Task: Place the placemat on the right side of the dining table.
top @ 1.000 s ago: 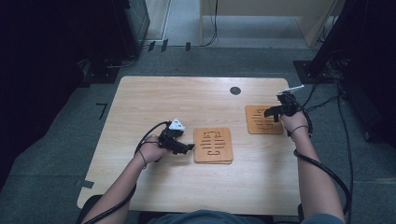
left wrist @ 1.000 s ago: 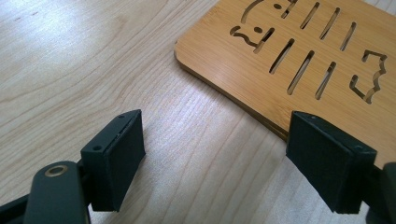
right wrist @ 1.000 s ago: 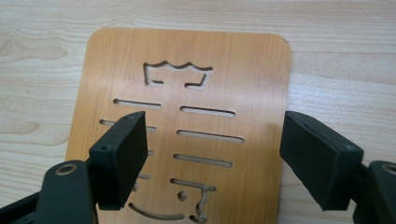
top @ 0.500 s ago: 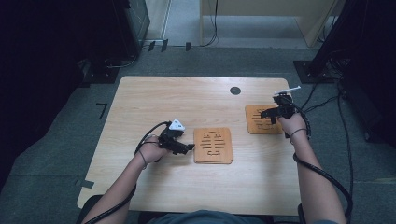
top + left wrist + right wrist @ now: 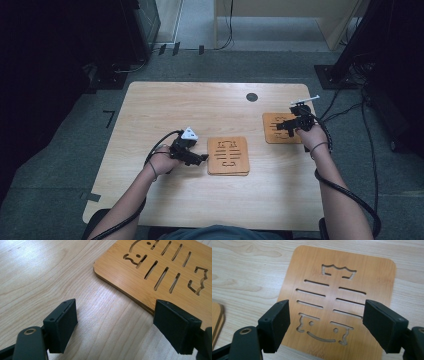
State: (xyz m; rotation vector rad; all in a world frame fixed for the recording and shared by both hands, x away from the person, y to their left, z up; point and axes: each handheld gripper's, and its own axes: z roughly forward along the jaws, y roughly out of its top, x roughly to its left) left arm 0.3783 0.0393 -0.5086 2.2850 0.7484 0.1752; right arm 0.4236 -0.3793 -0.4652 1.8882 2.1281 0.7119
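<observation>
The pale rectangular wood-grain table (image 5: 50, 277) looks smooth with a faint sheen. The orange-brown bamboo-like slotted board (image 5: 352, 285) near its right edge is smooth, satiny. The matt black gripper pads (image 5: 275, 322) look plastic.

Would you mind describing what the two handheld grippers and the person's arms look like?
Both grippers are black. The left claw carries a grey three-cornered plate on top; the right claw has a thin white piece above it. Each has two flat, blocky black jaws. A black cable trails from each along the forearm. The forearms are bare, with a thin band on each wrist.
</observation>
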